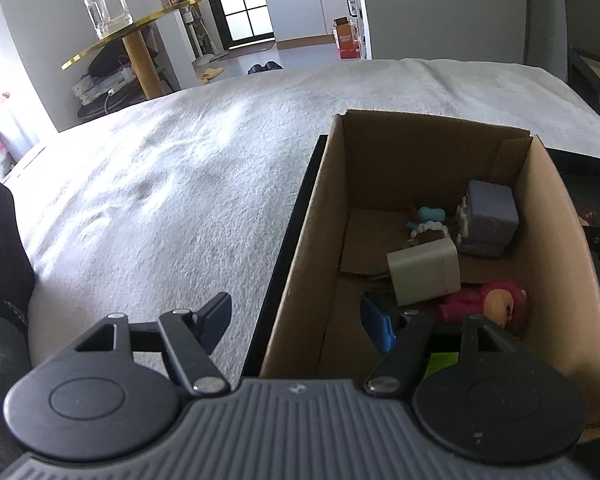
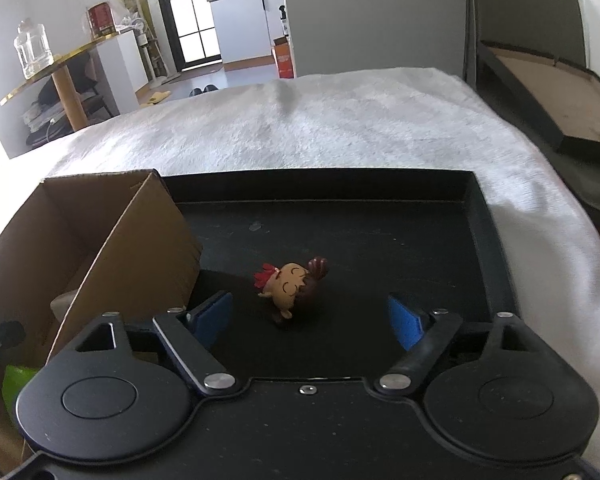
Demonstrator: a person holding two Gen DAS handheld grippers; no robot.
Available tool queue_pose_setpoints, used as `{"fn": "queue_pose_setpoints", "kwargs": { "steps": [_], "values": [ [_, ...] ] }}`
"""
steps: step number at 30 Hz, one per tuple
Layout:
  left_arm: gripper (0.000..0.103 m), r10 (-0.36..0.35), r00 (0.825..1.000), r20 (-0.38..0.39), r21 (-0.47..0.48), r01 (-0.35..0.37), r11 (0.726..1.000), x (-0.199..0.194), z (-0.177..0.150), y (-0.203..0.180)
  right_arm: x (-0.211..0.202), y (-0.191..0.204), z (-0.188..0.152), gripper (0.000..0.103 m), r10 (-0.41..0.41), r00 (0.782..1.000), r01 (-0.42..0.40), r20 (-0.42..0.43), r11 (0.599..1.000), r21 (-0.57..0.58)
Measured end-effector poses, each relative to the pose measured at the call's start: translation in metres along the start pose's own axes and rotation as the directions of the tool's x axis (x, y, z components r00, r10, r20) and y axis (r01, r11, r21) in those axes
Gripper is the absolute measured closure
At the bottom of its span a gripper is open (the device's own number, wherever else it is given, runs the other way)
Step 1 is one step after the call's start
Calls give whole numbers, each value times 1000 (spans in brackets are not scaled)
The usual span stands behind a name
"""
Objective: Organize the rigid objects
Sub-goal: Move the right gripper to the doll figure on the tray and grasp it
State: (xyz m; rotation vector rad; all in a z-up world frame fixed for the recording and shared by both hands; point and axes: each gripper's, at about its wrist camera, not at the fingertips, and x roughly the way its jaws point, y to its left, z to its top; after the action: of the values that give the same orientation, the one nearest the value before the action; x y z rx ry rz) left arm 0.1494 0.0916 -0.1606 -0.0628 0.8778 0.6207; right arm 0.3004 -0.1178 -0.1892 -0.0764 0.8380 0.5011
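figurine [image 2: 294, 290] on tray [image 2: 480, 216], right gripper [image 2: 310, 322] seemingly unclosed

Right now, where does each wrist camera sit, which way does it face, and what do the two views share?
Left wrist: on the left gripper, angled down over the cardboard box of toys; its open fingers and a dark-socked foot show.
Right wrist: on the right gripper, angled down at a figurine lying on the black tray; its open blue-padded fingers show, nothing between them.
Shared: box, tray, white blanket, gold round table.
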Motion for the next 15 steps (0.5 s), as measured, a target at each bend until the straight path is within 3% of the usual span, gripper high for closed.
{"fn": "queue_pose_setpoints", "kwargs": {
  "steps": [8,10,11,12,15],
  "values": [
    [33,-2,1000,-13,-6,2,1000,3,0,1,20,3,8,32,10,1000,-10,-15,1000,6],
    [33,-3,1000,-13,-7,3,1000,4,0,1,24,3,9,40,17,1000,-17,-24,1000,14],
    [33,-3,1000,-12,-8,3,1000,3,0,1,26,3,9,53,21,999,-21,-31,1000,19],
    [33,-4,1000,-12,-8,4,1000,3,0,1,27,3,9,58,29,999,-29,-40,999,23],
    [33,-4,1000,-13,-8,4,1000,3,0,1,26,4,8,58,21,999,-21,-40,1000,9]
  ]
}}
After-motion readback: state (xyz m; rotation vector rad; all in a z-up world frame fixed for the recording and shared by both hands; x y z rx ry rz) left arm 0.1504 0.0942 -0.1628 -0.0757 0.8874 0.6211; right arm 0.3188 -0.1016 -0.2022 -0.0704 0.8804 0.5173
